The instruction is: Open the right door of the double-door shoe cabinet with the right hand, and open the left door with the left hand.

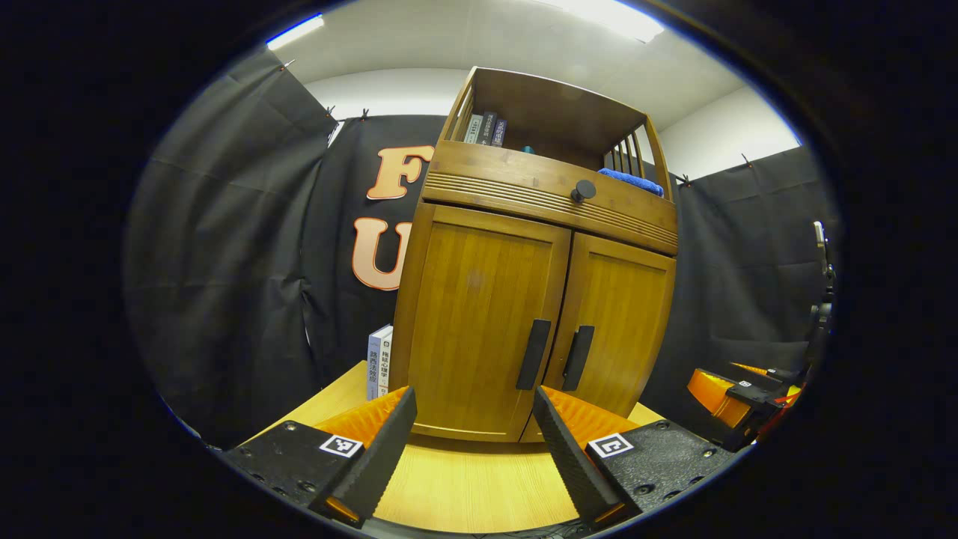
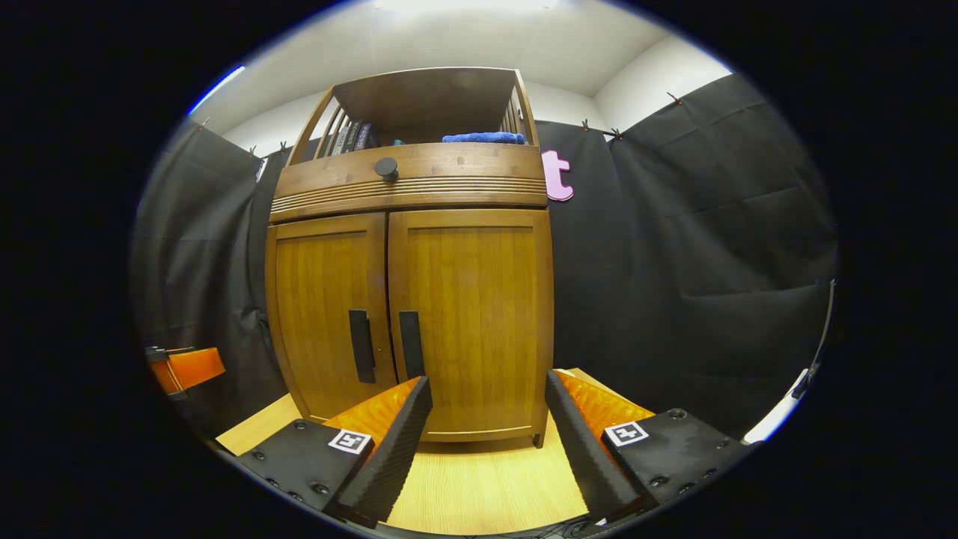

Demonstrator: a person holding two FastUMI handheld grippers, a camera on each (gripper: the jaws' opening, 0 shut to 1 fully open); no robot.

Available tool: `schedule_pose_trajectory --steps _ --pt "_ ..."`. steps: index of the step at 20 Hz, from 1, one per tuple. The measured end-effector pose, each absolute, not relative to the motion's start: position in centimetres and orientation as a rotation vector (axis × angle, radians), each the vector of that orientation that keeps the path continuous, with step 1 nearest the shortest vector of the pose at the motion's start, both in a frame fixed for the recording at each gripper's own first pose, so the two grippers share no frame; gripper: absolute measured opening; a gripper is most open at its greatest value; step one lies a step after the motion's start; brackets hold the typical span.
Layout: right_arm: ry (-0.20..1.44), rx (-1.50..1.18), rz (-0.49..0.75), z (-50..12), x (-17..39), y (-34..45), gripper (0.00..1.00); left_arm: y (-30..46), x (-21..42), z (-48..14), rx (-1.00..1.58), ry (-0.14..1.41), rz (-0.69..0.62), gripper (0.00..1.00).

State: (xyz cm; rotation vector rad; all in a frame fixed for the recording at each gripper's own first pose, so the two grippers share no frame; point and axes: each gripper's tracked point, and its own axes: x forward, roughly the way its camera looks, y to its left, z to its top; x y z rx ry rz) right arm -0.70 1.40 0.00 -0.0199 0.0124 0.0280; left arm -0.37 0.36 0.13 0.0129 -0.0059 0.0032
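Centre of both views: cabinet [image 1: 535,299], wooden, standing on a pale table [image 1: 464,486], both doors shut.

- Right door [image 2: 471,322]: centre of the right gripper view, dark vertical handle [image 2: 411,344] at its inner edge, just left of centre.
- Left door [image 1: 479,329]: centre of the left gripper view, matching handle [image 1: 533,355] beside the seam.
- Drawer knob [image 1: 583,191], books [image 1: 485,129] and a blue cloth [image 1: 630,180] on the upper shelf; one book [image 1: 379,361] upright at lower left beside the cabinet.
- Right gripper [image 2: 486,389]: bottom of its view, fingers apart, holding nothing, short of the door.
- Left gripper [image 1: 475,397]: bottom of its view, fingers apart, holding nothing, likewise short.

Step, as judged: approach; neither door begun. Next move calls for carrying the right gripper up and leftward to its handle, fingers straddling the bar, then closing and pulling outward.
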Motion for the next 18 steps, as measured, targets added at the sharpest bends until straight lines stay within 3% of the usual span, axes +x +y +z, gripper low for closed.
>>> schedule_pose_trajectory --steps 7,18 --pt "0.029 -0.018 0.022 -0.6 -0.4 1.5 0.98 0.6 -0.2 -0.1 0.015 -0.001 -0.003 0.95" --pt "0.028 -0.034 0.074 -0.8 1.9 4.3 0.98 1.8 -0.1 0.0 0.018 -0.003 0.024 0.92"
